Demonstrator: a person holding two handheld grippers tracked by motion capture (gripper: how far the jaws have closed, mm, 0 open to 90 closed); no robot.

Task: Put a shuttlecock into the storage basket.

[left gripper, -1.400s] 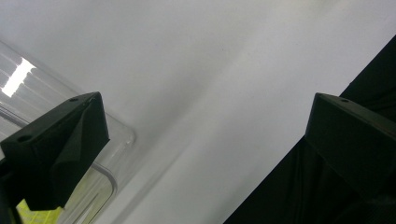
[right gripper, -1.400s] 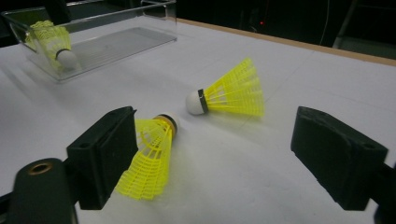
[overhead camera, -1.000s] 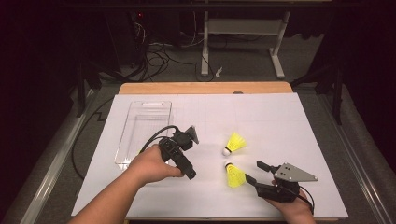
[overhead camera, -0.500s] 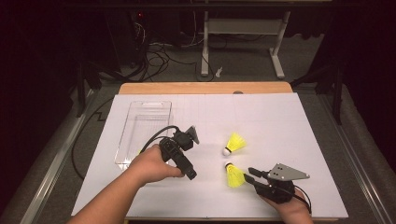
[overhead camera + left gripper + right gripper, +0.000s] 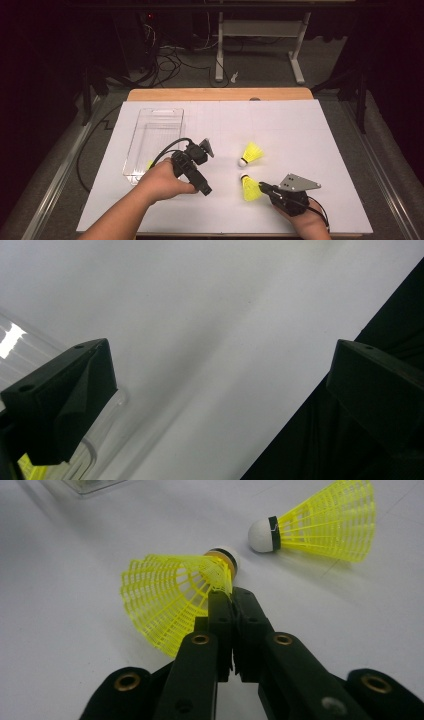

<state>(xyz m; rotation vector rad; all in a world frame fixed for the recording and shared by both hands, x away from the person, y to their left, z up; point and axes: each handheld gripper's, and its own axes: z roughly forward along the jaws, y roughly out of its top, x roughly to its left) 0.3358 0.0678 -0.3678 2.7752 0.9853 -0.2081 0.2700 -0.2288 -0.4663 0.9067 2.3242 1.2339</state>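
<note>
So the right gripper (image 5: 231, 592) sits low near the front edge of the white paper-covered table (image 5: 300, 125), and its two black jaws have just been closing; in the right gripper view they're pinched together on the edge of the mesh skirt of a yellow plastic shuttlecock with a white cork tip and an orange band (image 5: 175, 595). That shuttlecock lies on its side on the paper, cork pointing away from the gripper, skirt toward it. From the high view you see the same thing: the right gripper (image 5: 263, 188) is right at the skirt of that near shuttlecock (image 5: 249, 188). A second yellow plastic shuttlecock with a white cork and a dark band (image 5: 325, 522) lies just beyond it, near but not touching, also on its side. The left gripper (image 5: 200, 170) is held in the person's left hand (image 5: 165, 180) beside the clear plastic rectangular tray (image 5: 155, 135), tilted over the paper. In the left gripper view its jaws stand wide apart with nothing between them, just white paper, with the tray's rounded corner (image 5: 107, 432) behind one jaw.
</note>
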